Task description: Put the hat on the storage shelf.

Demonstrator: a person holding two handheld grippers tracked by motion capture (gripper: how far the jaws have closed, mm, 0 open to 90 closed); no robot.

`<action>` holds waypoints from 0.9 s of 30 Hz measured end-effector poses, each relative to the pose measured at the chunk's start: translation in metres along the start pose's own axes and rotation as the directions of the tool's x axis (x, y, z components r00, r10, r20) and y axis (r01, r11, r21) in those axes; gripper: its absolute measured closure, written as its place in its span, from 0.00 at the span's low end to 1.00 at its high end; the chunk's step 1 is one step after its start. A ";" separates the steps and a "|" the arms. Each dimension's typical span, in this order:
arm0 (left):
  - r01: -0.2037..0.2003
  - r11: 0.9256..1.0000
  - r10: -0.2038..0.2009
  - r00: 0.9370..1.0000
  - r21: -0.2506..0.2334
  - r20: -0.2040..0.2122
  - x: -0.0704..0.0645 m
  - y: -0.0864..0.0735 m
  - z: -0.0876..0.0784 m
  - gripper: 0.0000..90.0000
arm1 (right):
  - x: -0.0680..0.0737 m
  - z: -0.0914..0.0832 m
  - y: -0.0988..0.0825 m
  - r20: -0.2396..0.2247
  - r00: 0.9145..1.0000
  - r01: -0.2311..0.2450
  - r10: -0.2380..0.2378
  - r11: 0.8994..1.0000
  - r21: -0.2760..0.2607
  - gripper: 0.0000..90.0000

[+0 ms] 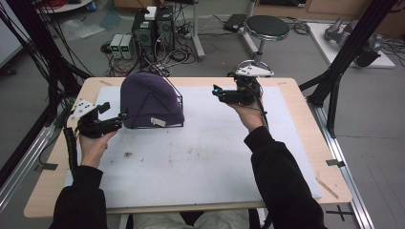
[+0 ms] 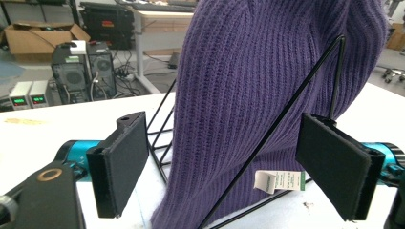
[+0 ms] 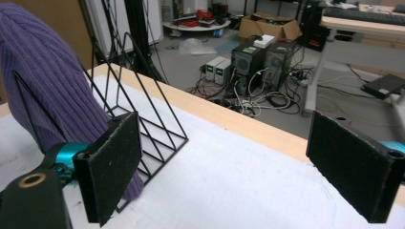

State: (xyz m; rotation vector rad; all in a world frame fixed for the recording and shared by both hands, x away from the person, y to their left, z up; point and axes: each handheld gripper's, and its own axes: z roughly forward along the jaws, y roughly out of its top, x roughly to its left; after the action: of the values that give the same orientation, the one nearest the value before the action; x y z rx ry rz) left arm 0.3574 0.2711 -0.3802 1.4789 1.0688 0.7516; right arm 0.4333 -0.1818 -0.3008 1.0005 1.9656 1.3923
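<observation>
Views: high view gives whole layout – hat point(image 1: 150, 98) upper left of centre on the table point(image 1: 200, 157), both hands w/ claws either side. Left gripper view gives close knit detail + white tag point(image 2: 279, 181) lower right of centre. Right gripper view gives rack's bare wire end, centre left, hat at far left edge.
Hat look: purple ribbed knit beanie, pulled over a black wire rack point(image 3: 143, 109); small white label w/ green print near the hem.
Hat axis: long axis runs up from table, crown on top, hem at the bottom; ribs run vertical, leaning a bit in left gripper view. Rack's long side lies left-right in high view.
Hat place: on rack, on white sheet covering table, upper left of frame centre in high view.
Left claw point(image 1: 119, 116): just beside hat's lower left edge in high view; jaws spread wide, nothing gripped. Hat + a slanted rack wire sit beyond the gap; pads not pressing on either.
Right claw point(image 1: 216, 90): upper right of centre in high view, well apart from hat; jaws wide apart, holding nothing, just table + floor beyond.
Background: PC towers point(image 1: 153, 26) + stool point(image 1: 266, 26) top of high view.
</observation>
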 end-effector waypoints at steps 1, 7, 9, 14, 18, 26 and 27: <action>-0.008 1.000 0.008 1.000 0.001 -0.007 0.000 -0.001 -0.001 0.19 | -0.002 -0.003 -0.002 0.001 1.000 0.000 0.000 1.000 -0.005 0.13; -0.014 1.000 0.014 1.000 -0.019 -0.023 -0.003 -0.006 -0.007 0.19 | -0.009 -0.021 -0.016 0.033 0.999 -0.017 0.018 1.000 -0.017 0.13; -0.019 0.999 0.018 0.999 -0.027 -0.038 -0.004 -0.008 -0.009 0.19 | -0.009 -0.027 -0.022 0.056 0.998 -0.010 0.012 0.999 -0.030 0.13; -0.024 0.999 0.022 0.998 -0.038 -0.058 -0.007 -0.011 -0.016 0.19 | -0.014 -0.038 -0.038 0.088 0.995 -0.046 0.048 0.999 -0.027 0.13; -0.054 0.995 0.046 0.994 -0.079 -0.102 -0.012 -0.013 -0.021 0.19 | -0.016 -0.047 -0.052 0.104 0.992 -0.062 0.065 0.998 -0.033 0.13; -0.045 0.994 0.035 0.993 -0.095 -0.109 -0.018 -0.018 -0.026 0.19 | -0.016 -0.058 -0.073 0.121 0.989 -0.082 0.090 0.994 -0.072 0.13; -0.046 0.994 0.035 0.993 -0.098 -0.112 -0.019 -0.019 -0.026 0.19 | -0.016 -0.059 -0.075 0.121 0.988 -0.088 0.097 0.993 -0.076 0.13</action>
State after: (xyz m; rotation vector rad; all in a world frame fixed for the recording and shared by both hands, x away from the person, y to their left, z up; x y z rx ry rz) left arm 0.3224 0.2638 -0.3916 1.3899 1.0701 0.9113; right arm 0.3774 -0.2423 -0.3520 1.1303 1.7884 1.4031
